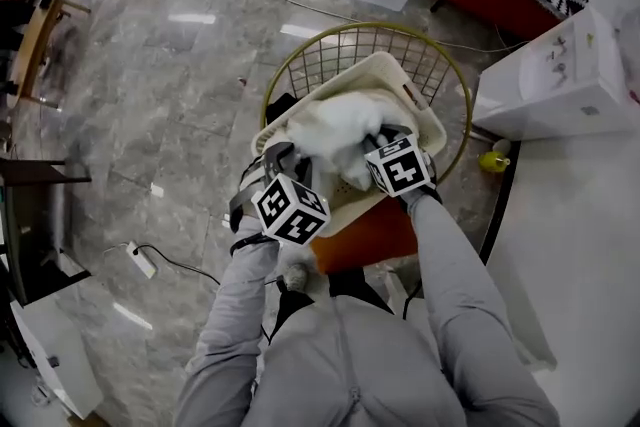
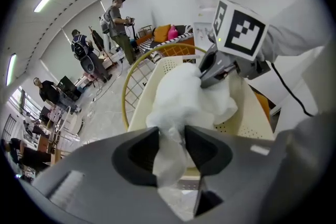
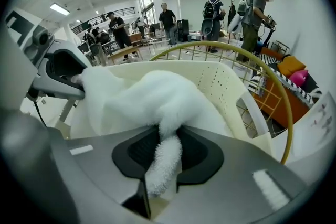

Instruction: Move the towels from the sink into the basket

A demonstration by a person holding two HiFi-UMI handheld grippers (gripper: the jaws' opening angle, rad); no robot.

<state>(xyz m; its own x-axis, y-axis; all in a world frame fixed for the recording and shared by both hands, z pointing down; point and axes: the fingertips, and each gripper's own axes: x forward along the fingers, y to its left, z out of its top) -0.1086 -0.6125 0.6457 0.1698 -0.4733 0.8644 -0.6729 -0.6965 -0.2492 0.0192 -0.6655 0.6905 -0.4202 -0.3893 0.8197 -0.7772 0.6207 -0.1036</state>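
Fluffy white towel (image 1: 335,130) sits in the mouth of the cream perforated plastic basket (image 1: 425,115), strung btwn both grippers: right gripper (image 3: 169,136) fingers clamped on one end, left gripper (image 2: 171,136) fingers apparently parted w/ a fold loose btwn them, basket directly below.

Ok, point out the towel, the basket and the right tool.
towel (image 1: 335,130), head view, its bunched middle.
basket (image 1: 397,75), head view, cream inner wall.
right tool (image 3: 169,136), right gripper view, between its fingertips.

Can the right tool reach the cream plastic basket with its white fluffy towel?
Probably yes: the right tool, shut on the white fluffy towel, hangs above the cream plastic basket's open top; nothing between.
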